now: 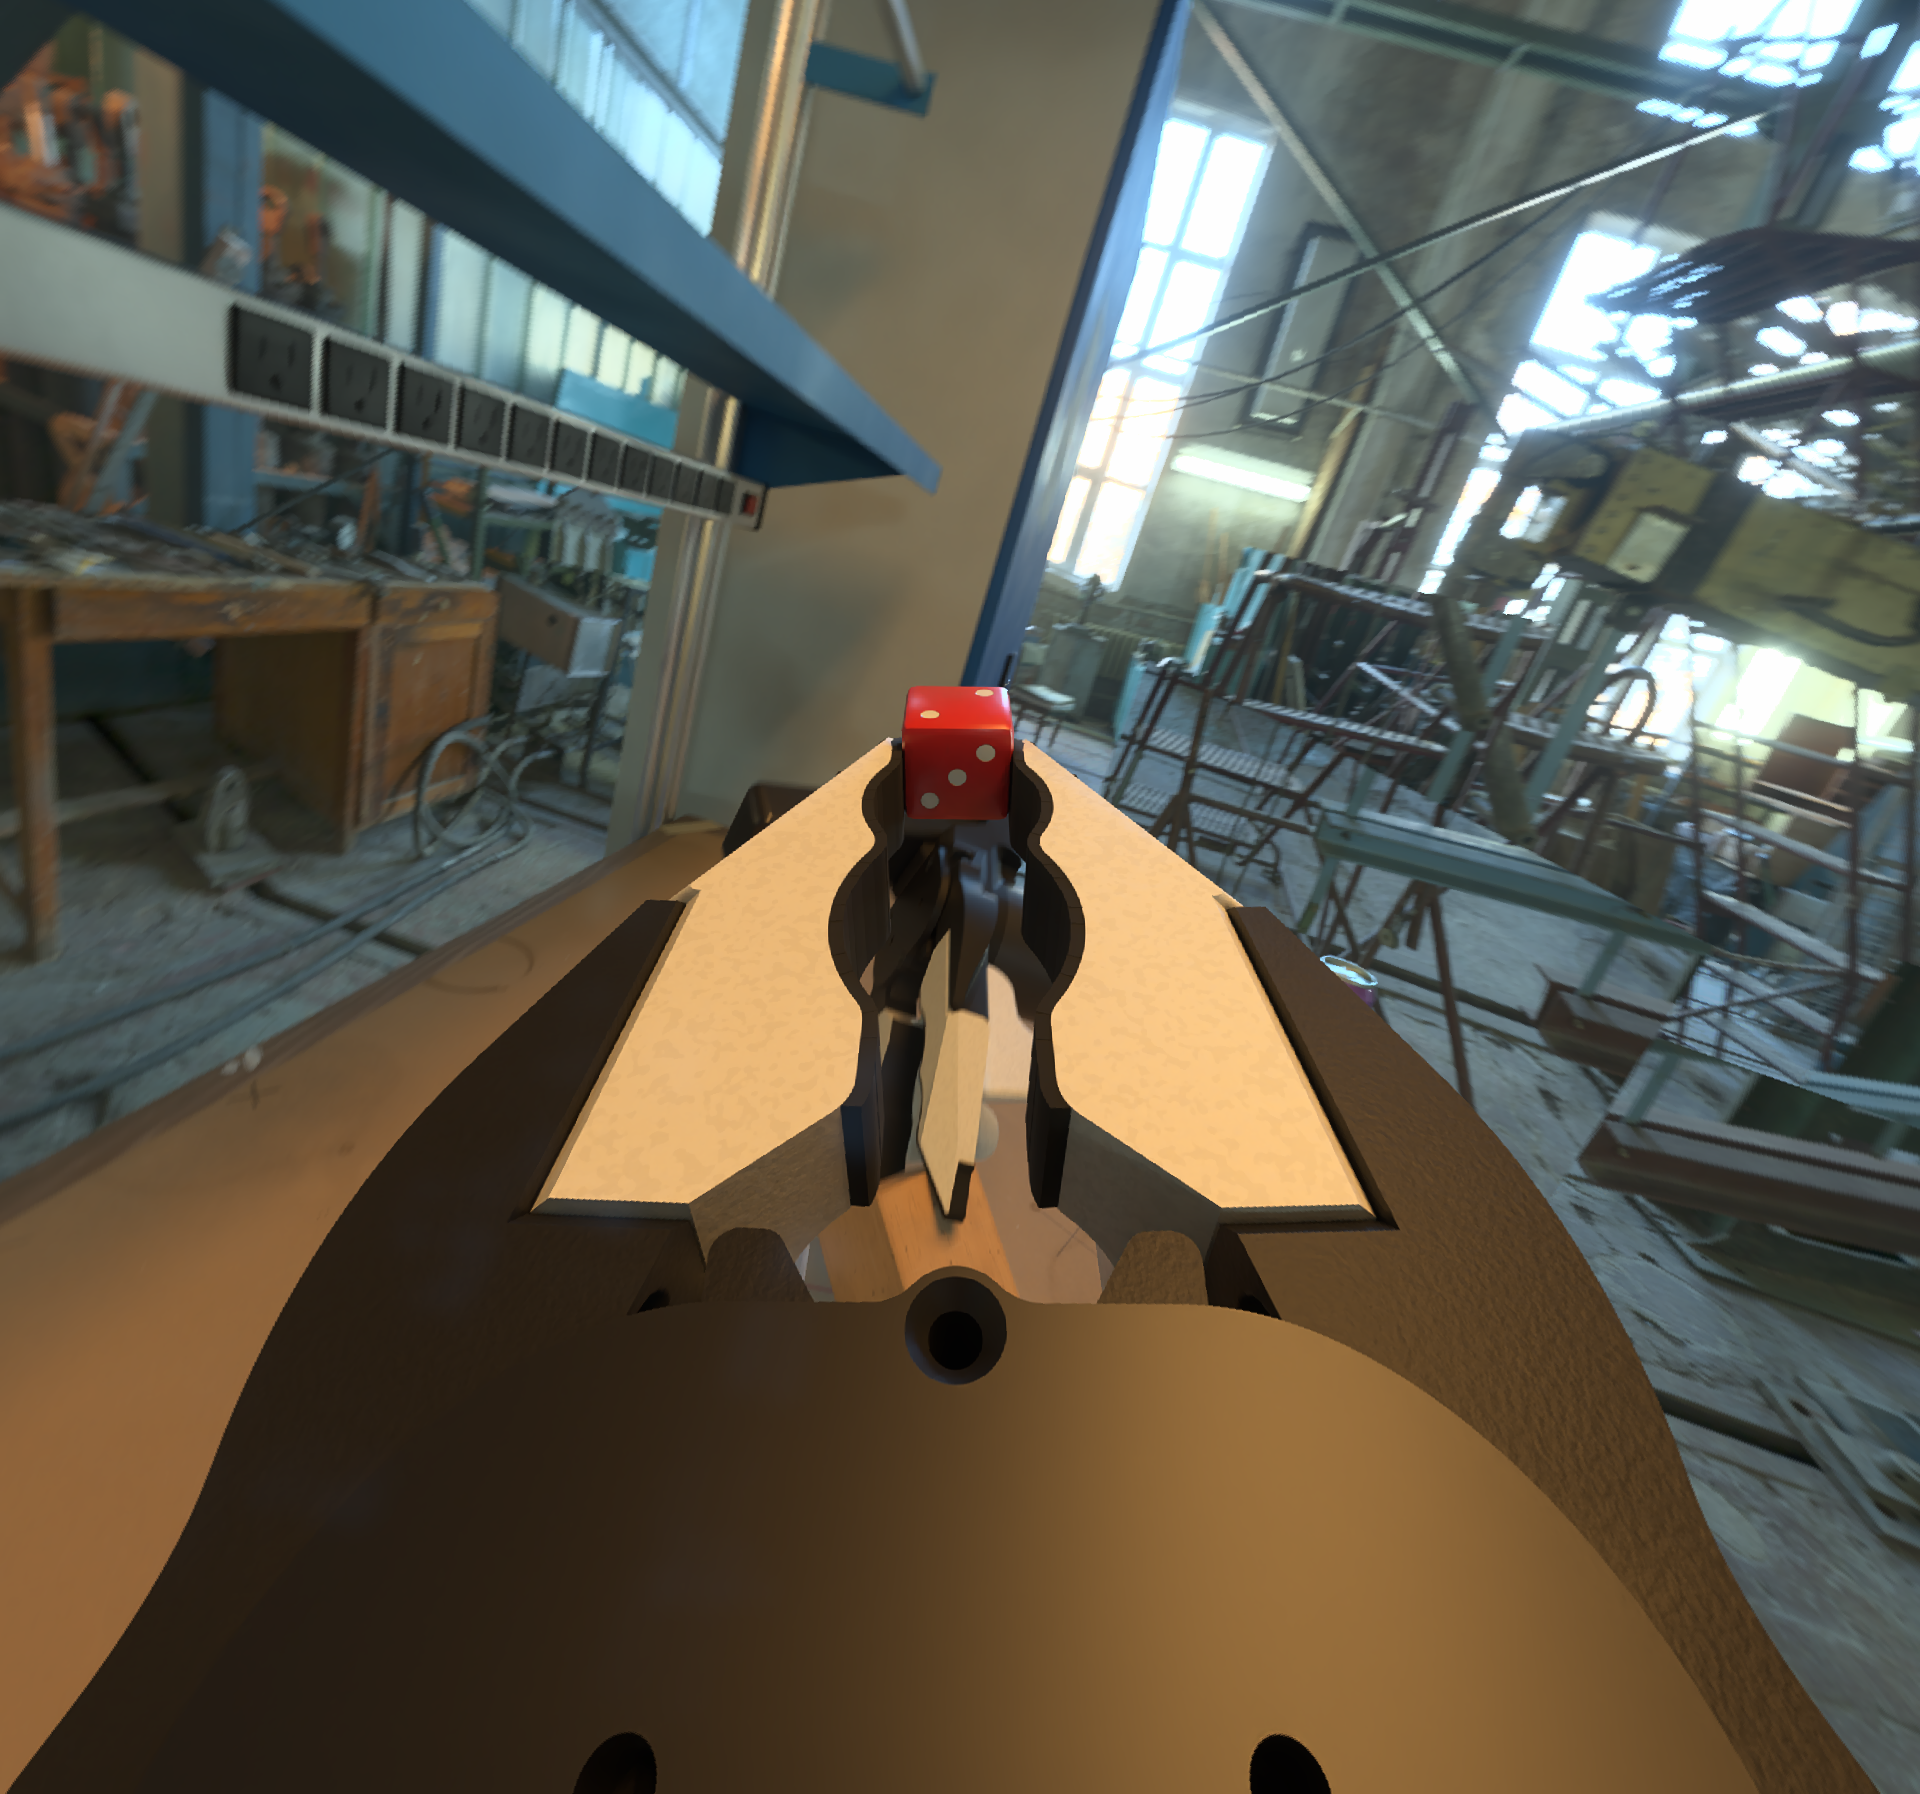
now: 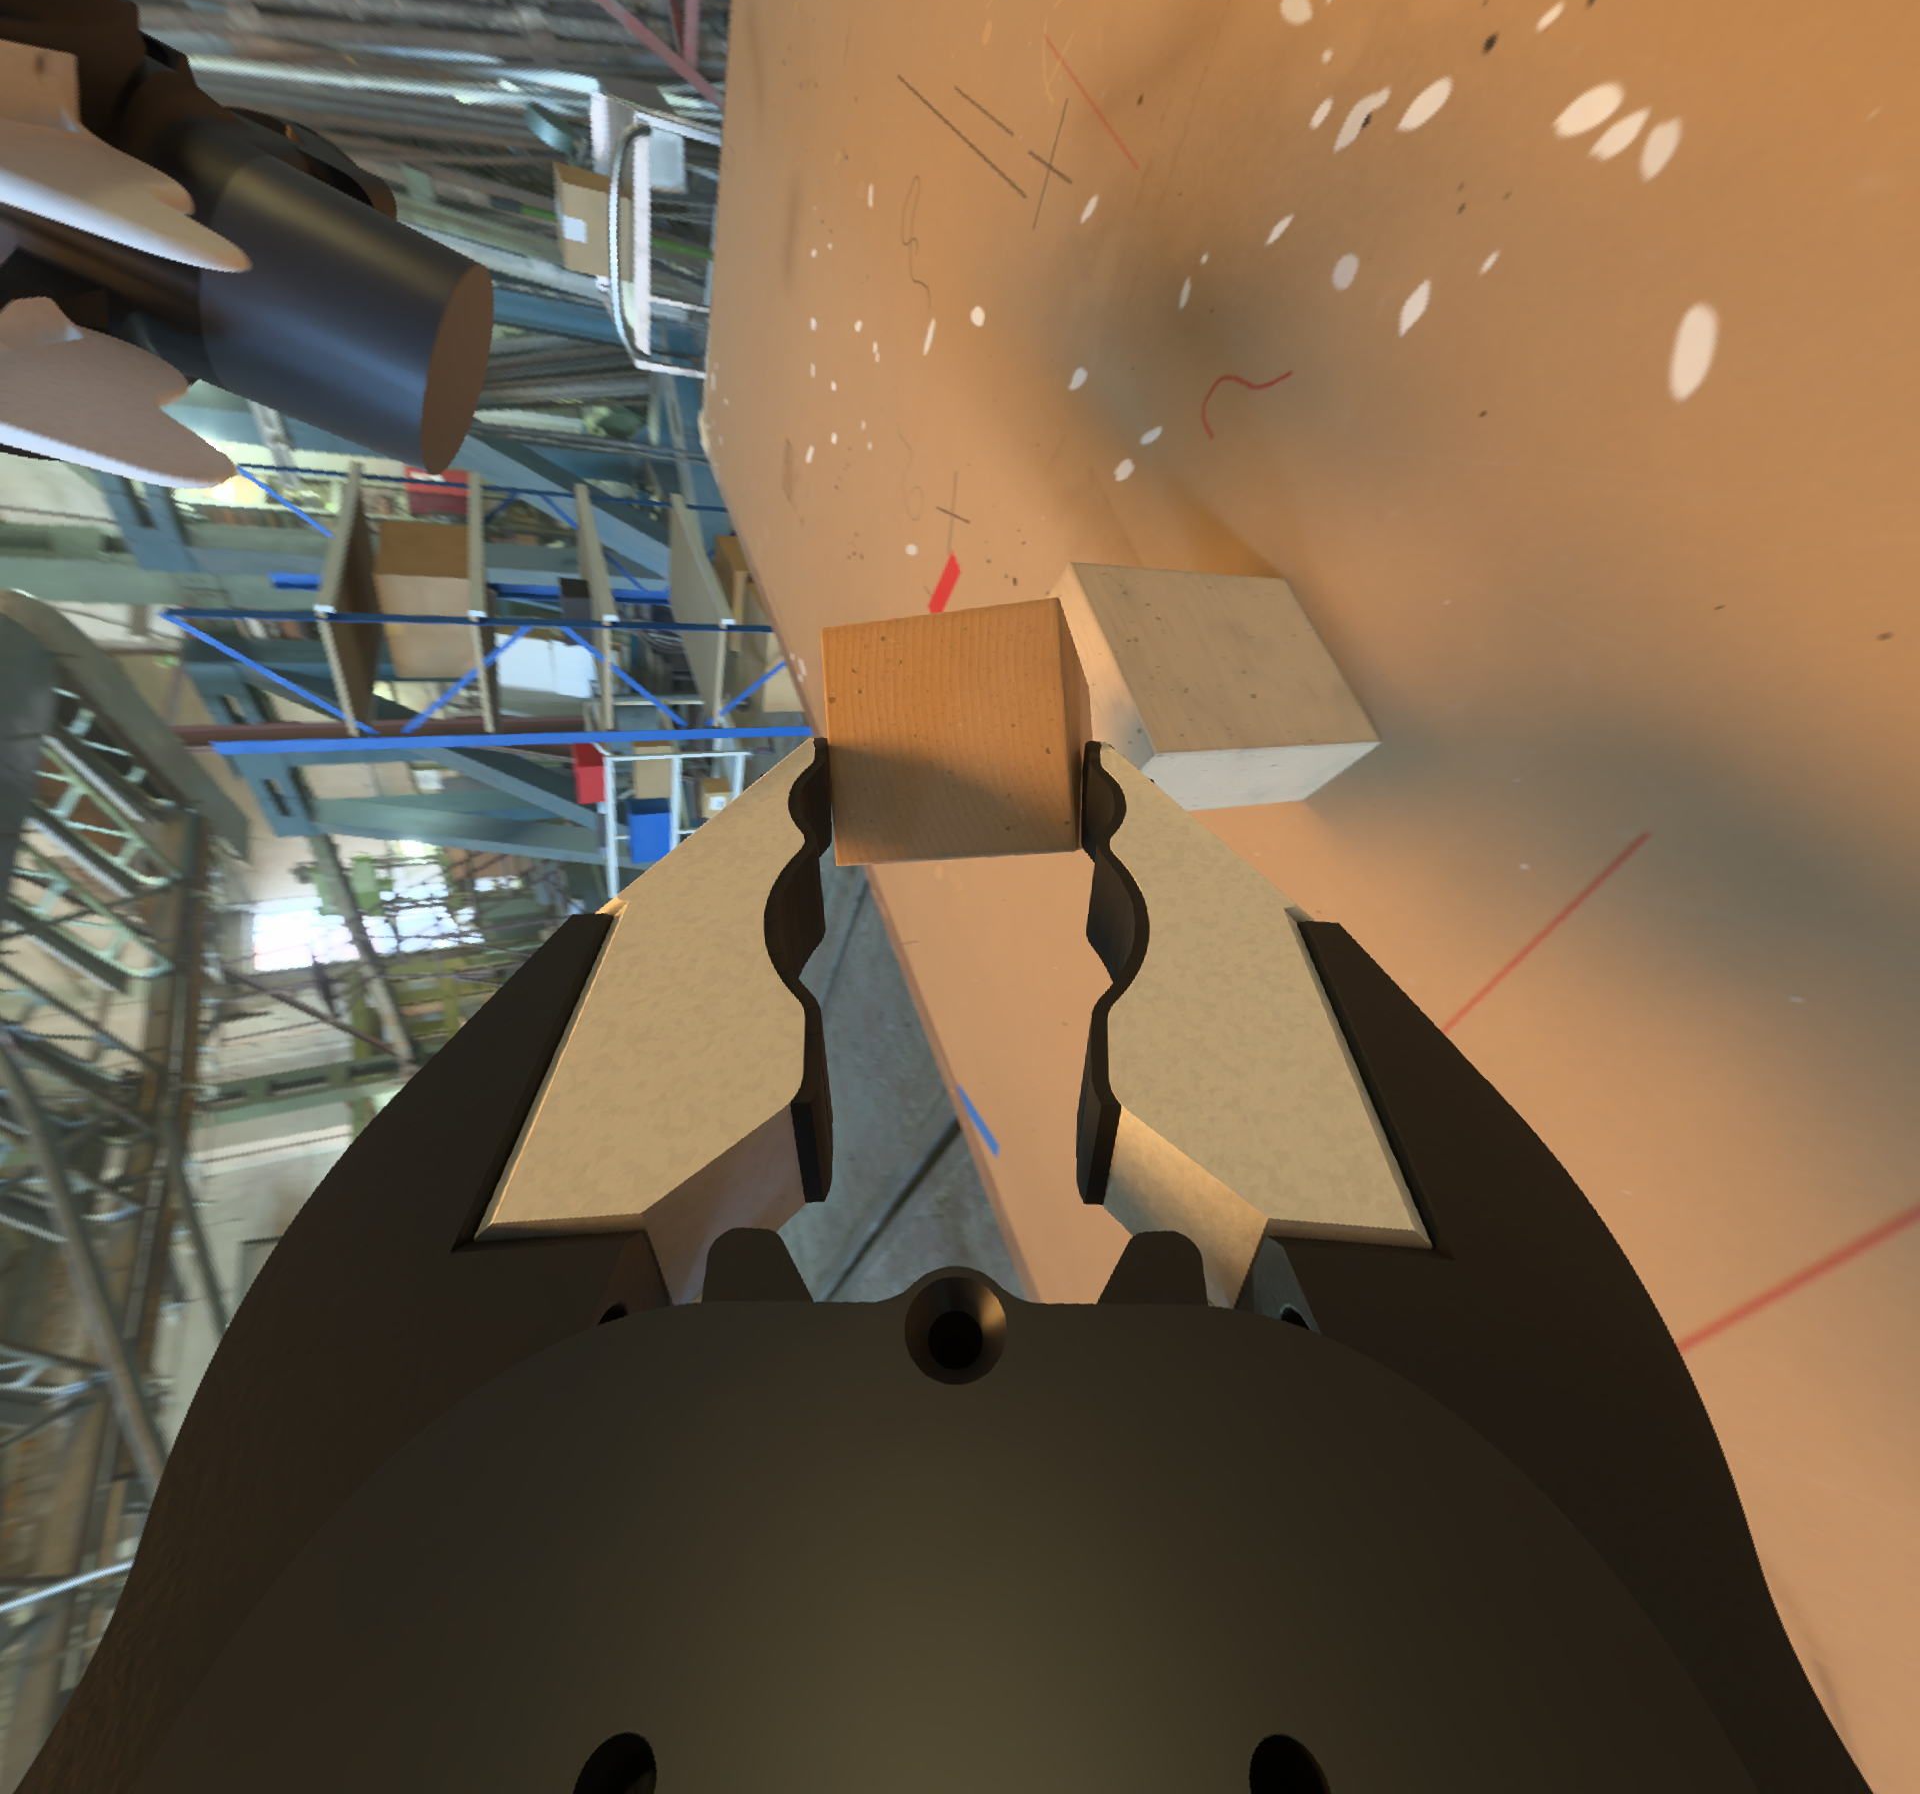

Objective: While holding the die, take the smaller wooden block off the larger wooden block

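Right wrist view: right gripper (image 2: pixel 956 799) clamped around smaller wooden block (image 2: pixel 951 731), beside larger wooden block (image 2: pixel 1226 679).

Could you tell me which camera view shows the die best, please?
The left wrist view. There the red die sits centred and near, clamped between the left gripper fingertips, with two spotted faces visible. The right wrist view shows no die, only part of the left gripper at its upper left edge.
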Controlling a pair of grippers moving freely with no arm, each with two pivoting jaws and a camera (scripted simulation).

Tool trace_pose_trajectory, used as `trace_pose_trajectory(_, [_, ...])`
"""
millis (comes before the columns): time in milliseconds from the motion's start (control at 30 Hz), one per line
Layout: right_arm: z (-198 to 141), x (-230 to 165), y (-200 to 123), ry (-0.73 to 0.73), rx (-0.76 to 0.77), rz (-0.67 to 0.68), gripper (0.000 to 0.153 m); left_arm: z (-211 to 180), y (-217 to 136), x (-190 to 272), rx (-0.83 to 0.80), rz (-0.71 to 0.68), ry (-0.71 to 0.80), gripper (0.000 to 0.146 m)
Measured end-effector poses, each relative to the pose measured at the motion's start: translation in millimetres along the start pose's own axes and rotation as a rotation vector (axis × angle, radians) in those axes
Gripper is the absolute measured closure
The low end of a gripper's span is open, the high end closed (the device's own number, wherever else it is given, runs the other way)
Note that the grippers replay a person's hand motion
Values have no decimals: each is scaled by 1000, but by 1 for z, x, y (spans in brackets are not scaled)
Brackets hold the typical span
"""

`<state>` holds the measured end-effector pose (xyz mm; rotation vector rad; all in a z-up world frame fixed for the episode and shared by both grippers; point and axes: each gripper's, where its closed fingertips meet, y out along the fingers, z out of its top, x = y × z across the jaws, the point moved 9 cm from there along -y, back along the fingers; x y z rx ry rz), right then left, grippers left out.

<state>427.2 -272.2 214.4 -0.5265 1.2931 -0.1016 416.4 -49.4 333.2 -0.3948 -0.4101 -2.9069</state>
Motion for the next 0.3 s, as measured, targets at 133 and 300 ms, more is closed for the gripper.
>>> trace_pose_trajectory(133, [1, -5, -8, -88, -22, -54, 104, -18, 1, 10, -7, 87, -12, 127])
trace_pose_trajectory(300, [-4, -12, -13, -193, -23, -6, 104, -31, -2, 20, 12, 181, -31, 127])
